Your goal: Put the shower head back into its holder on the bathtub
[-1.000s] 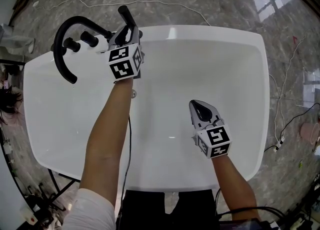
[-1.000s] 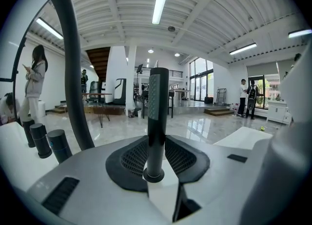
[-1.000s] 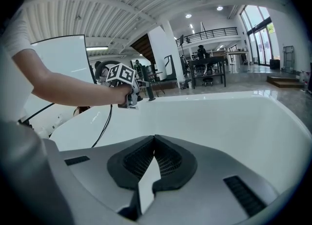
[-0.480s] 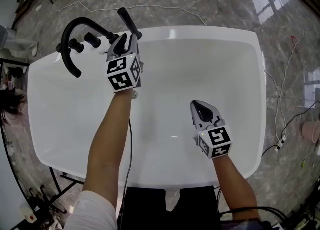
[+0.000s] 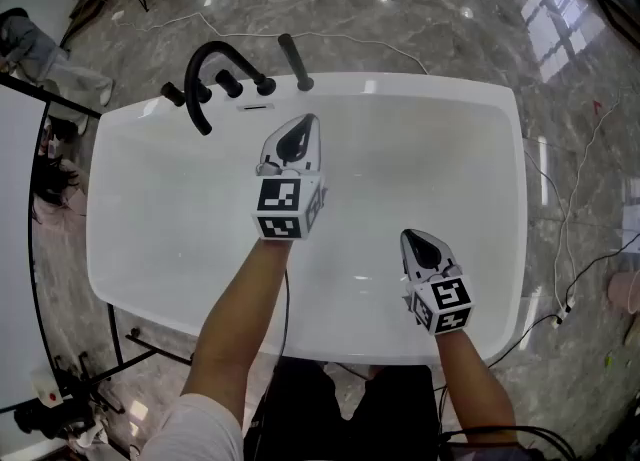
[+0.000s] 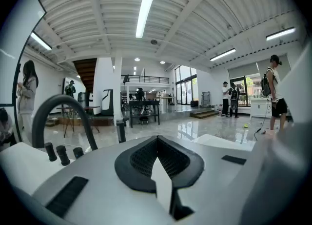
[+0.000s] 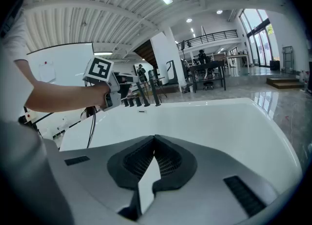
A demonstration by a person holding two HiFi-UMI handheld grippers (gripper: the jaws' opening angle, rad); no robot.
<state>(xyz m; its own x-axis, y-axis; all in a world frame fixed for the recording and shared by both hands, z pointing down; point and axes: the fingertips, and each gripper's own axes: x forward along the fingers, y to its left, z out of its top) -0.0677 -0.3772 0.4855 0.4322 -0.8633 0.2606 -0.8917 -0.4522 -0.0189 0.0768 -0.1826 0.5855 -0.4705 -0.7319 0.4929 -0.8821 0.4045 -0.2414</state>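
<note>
Two empty claws: my left claw (image 5: 298, 127) has just closed on nothing, my right claw (image 5: 417, 241) is clenched too, and the shower head (image 5: 293, 57) stands in its holder (image 5: 304, 83) on the bathtub (image 5: 420, 85) rim, so I judge only retreat remains.

We see bright, even light in every view. In the head view the glossy floor (image 5: 450, 29) throws back small lamp glints and a pale window patch at upper right, while the tub (image 5: 430, 149) is nearly washed-out white with only faint shadows. Straight lines bow hard toward the edges, and both gripper views have dark corners. In the left gripper view a strip lamp (image 6: 145, 15) glows overhead and the far windows (image 6: 187, 80) flare.
</note>
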